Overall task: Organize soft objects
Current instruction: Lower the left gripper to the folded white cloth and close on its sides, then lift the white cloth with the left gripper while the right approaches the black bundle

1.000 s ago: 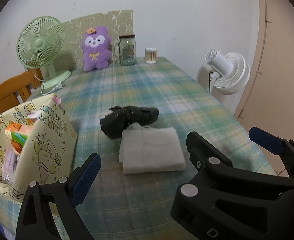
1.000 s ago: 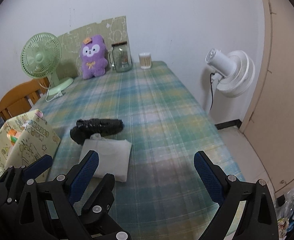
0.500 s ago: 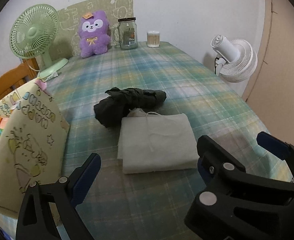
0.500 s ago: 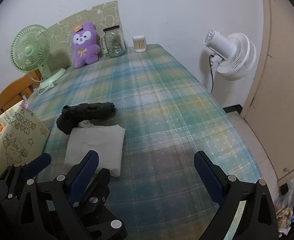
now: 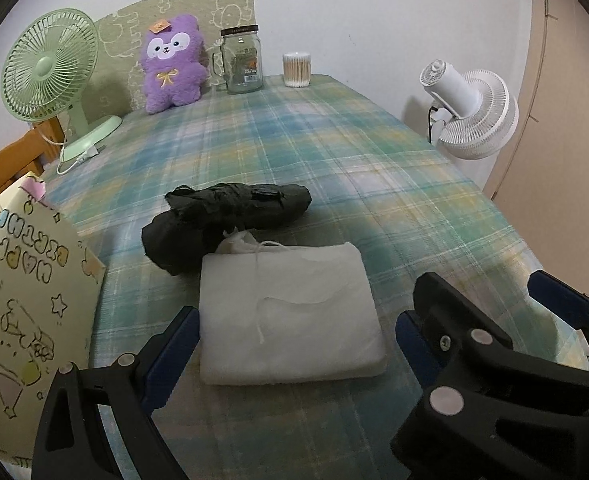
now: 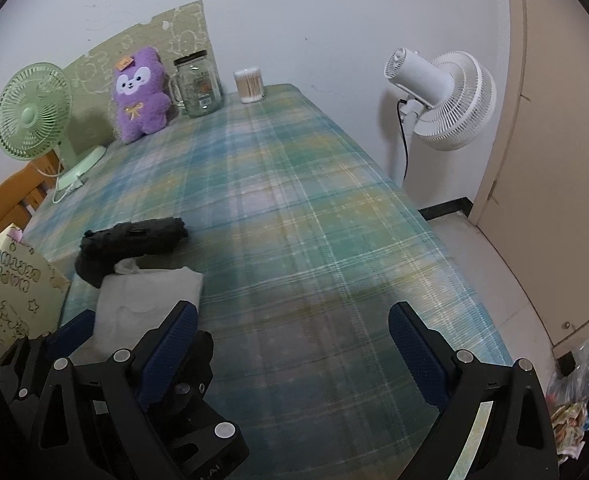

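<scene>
The folded white cloth [image 5: 290,312] lies flat on the plaid tablecloth [image 5: 294,152], and everything else can be placed from it. The left gripper [image 5: 294,336] hovers directly over the cloth's near part with its jaws spread wide, one blue-padded finger just off each side edge of the cloth, gripping nothing; whether the pads touch the fabric cannot be told. The right gripper [image 6: 294,336] is to the right of the cloth, also wide open and empty, above bare tablecloth. Touching the cloth's far edge is a rolled black bundle [image 5: 226,220]. Left of the cloth stands a pale yellow printed bag [image 5: 22,292]. Far beyond it, by the wall, sits a purple plush toy [image 5: 172,66].
</scene>
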Available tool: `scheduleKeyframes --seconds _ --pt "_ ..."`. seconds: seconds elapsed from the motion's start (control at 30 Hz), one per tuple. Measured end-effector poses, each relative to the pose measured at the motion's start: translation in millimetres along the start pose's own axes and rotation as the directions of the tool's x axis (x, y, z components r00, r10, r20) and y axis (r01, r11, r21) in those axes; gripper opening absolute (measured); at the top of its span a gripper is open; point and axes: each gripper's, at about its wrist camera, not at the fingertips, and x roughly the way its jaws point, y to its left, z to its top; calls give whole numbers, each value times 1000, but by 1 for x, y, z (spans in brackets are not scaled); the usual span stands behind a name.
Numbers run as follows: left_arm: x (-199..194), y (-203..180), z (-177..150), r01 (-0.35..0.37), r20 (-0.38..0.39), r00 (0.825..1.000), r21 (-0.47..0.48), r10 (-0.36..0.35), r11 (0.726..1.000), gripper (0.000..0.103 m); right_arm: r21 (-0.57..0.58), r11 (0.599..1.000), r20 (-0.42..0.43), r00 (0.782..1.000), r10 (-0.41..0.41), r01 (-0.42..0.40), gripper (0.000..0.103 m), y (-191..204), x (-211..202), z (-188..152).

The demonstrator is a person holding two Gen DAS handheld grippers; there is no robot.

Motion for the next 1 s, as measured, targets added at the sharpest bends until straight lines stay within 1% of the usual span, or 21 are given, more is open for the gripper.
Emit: scheduleKeyframes --seconds 0.17,0.2,0.23,0.3,0.4,0.5,0.57,0.7,1.0 --pt "7 1 1 -8 -19 1000 -11 8 1000 97 8 1000 -8 1000 -2 2 98 -2 5 2" --pt "9 2 2 -10 -31 999 -13 9 1000 95 8 1000 -10 1000 -1 1 98 -2 6 2" --pt "10 2 1 -8 -33 999 -15 7 1000 94 7 1000 -14 1000 3 -3 98 -2 6 2" --pt "6 4 0 -12 -26 1000 -19 12 1000 88 7 1000 -17 1000 12 -12 98 -1 6 2" --pt "4 5 -3 -7 -22 1000 -25 6 1000 82 -4 1000 -11 1000 16 -16 98 1 3 1" --pt "1 7 -4 -3 -18 1000 -26 2 1000 77 -7 1000 -11 1000 21 -21 98 4 1 0" --pt "-2 8 -6 0 -20 1000 -24 -1 1000 76 -11 1000 -12 1000 27 -27 98 6 0 -1" --pt "-10 13 -10 -1 -15 1000 -31 1 1000 75 -32 999 -7 999 36 -36 98 13 -4 -4" --pt "-20 34 -16 -47 -1 999 -78 47 996 75 -100 992 6 997 73 -72 98 37 -9 -5"
